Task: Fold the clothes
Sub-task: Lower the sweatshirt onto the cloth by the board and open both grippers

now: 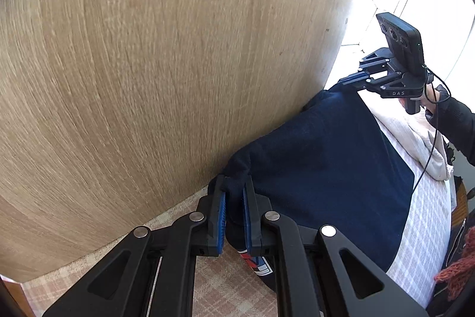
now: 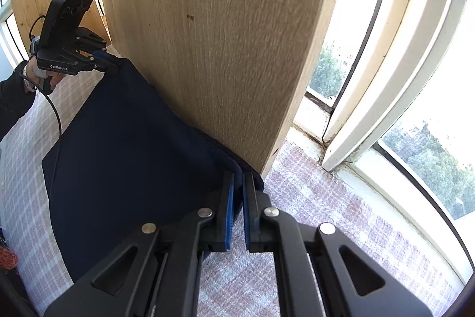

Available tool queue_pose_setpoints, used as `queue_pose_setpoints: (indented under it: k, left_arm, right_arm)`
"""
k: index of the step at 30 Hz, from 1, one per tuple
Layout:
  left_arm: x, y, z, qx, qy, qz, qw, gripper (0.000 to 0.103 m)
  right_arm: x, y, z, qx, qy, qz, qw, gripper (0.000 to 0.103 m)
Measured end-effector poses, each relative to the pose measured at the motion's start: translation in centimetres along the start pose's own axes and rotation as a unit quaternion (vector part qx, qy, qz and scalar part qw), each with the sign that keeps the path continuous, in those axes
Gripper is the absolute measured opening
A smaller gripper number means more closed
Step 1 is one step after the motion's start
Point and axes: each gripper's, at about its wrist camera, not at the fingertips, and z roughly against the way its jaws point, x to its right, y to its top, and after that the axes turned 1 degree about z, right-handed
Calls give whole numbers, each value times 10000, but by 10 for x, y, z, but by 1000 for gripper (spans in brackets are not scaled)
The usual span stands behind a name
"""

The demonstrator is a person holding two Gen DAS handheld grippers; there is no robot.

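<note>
right hand-held gripper body: "DAS"
left hand-held gripper body: "GenRobot.AI"
other text: none readable

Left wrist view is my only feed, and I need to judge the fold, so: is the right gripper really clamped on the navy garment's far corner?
Observer: Yes. In the right wrist view the right gripper has its blue pads closed on the edge of the navy garment.
Operator: What lies past that corner?
Observer: A window with greenery outside, just beyond the wooden board.
Operator: Anything under the right gripper?
Observer: Only the plaid cloth; it runs to the window sill.
</note>
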Motion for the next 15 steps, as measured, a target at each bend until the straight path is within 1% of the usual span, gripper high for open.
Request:
queue_pose_setpoints:
  k: [1, 2, 3, 4, 6, 10, 11, 13, 14, 15]
  left_arm:
    - [-3, -1, -4, -63, 28, 43, 10000, 9]
    - [-5, -2, -6, -107, 64, 90, 9999, 12]
    - [-8, -4, -9, -150, 99, 138, 9997, 14]
    - [-10, -4, -10, -159, 109, 185, 9996, 15]
    - [-15, -6, -1, -134, 271, 191, 9994, 25]
    - [-20, -15, 25, -157, 501, 251, 9983, 25]
    - [-19, -19, 36, -116, 506, 294, 9982, 25]
    - [-12, -34, 62, 16, 319, 419, 9986, 25]
    - [-7, -43, 73, 61, 188, 521, 9984, 28]
    - [-1, -53, 81, 85, 19, 637, 9979, 37]
  right_arm:
    - [0, 0, -6, -36, -48, 1, 10000, 6]
    - [-1, 1, -10, -10, -174, 5, 9998, 7]
    - [-2, 2, -12, 39, -291, 11, 9996, 14]
    - [-3, 3, -15, 9, -459, 15, 9989, 26]
    - [-5, 6, -16, -45, -767, 42, 9970, 44]
    - [-2, 8, 7, 94, -731, -116, 9972, 44]
    - [-1, 5, 17, 177, -628, -228, 9976, 44]
    - [0, -6, 35, 207, -110, -631, 9977, 45]
    - [-1, -14, 42, 188, 187, -861, 9959, 45]
    - [-4, -25, 46, 149, 509, -1094, 9926, 45]
